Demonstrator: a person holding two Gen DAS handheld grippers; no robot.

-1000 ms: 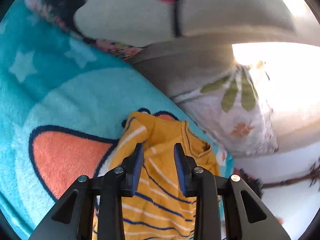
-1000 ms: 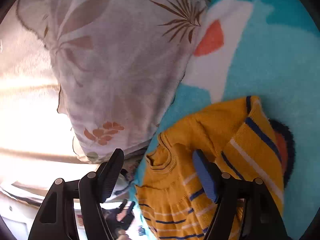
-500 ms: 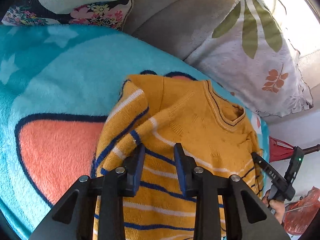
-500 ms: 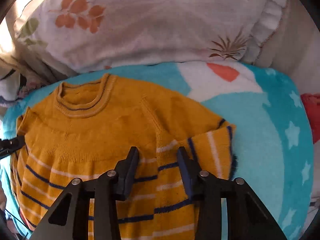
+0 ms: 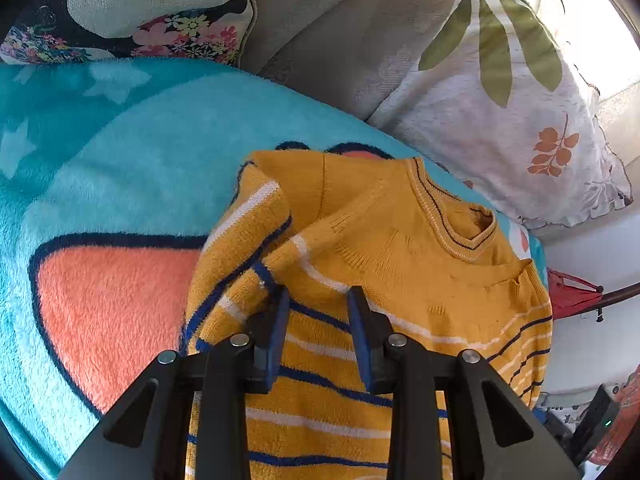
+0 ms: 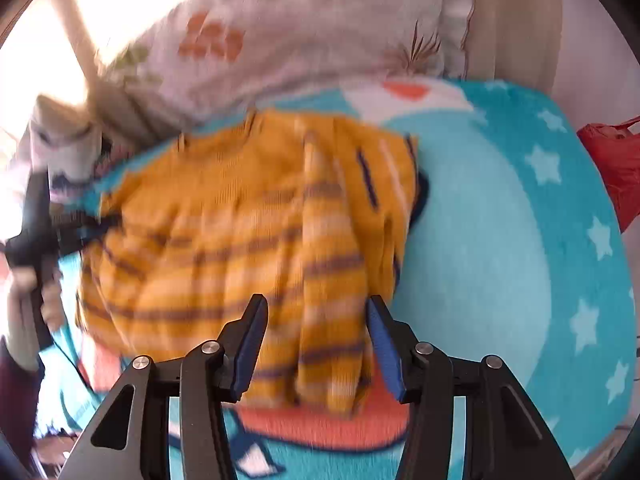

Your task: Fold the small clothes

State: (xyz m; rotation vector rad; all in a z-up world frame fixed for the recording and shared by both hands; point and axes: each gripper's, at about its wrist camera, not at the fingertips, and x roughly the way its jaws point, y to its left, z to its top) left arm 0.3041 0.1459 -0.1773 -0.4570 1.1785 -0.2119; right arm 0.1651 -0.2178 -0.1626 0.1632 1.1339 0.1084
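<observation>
Yellow striped sweater (image 5: 400,264): soft, light knit, best taken at a folded edge. Left gripper (image 5: 318,320) and right gripper (image 6: 316,344) both spread above it, holding nothing.

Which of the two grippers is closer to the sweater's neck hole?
Left, probably. The left gripper hovers mid-chest below the collar; the right gripper sits near the sweater's hem.

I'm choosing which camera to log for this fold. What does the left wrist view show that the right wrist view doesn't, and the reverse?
Only the left wrist view: the sweater's ribbed neckline in sharp focus, a dark floral cushion, and the left gripper open over the stripes.

Only the right wrist view, which is motion-blurred: the right gripper open wide above the hem, a red bag, and the blanket's star pattern.

Both: the mustard striped sweater on the teal blanket, and the leaf-print pillow behind.
</observation>
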